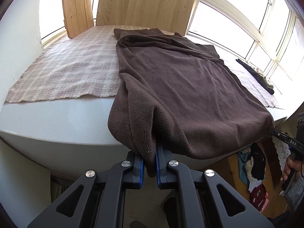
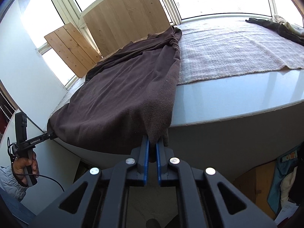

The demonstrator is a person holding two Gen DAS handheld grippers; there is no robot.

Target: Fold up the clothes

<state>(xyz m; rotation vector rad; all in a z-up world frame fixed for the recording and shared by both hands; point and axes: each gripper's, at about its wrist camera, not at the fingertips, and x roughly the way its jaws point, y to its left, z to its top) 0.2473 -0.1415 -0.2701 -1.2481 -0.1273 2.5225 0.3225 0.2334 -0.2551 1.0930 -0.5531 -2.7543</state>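
Note:
A dark brown fleece garment (image 1: 180, 79) lies stretched over a pale checked blanket (image 1: 72, 70) on a white ledge, its near hem hanging past the front edge. My left gripper (image 1: 150, 161) is shut on the hem's left corner, with cloth pinched between the blue pads. In the right wrist view the same brown fleece (image 2: 121, 95) runs away from me, and my right gripper (image 2: 151, 146) is shut on its right corner. Each gripper shows in the other's view at the hem's far corner: the right gripper (image 1: 273, 131) and the left gripper (image 2: 50, 135), each held by a hand.
Two wooden boards (image 1: 144, 3) lean against the windows behind the ledge. A dark garment with a pale one (image 2: 275, 26) lies at the far right of the blanket. The white ledge edge (image 2: 237, 104) runs along the front. Clothes hang low on the right (image 1: 254, 169).

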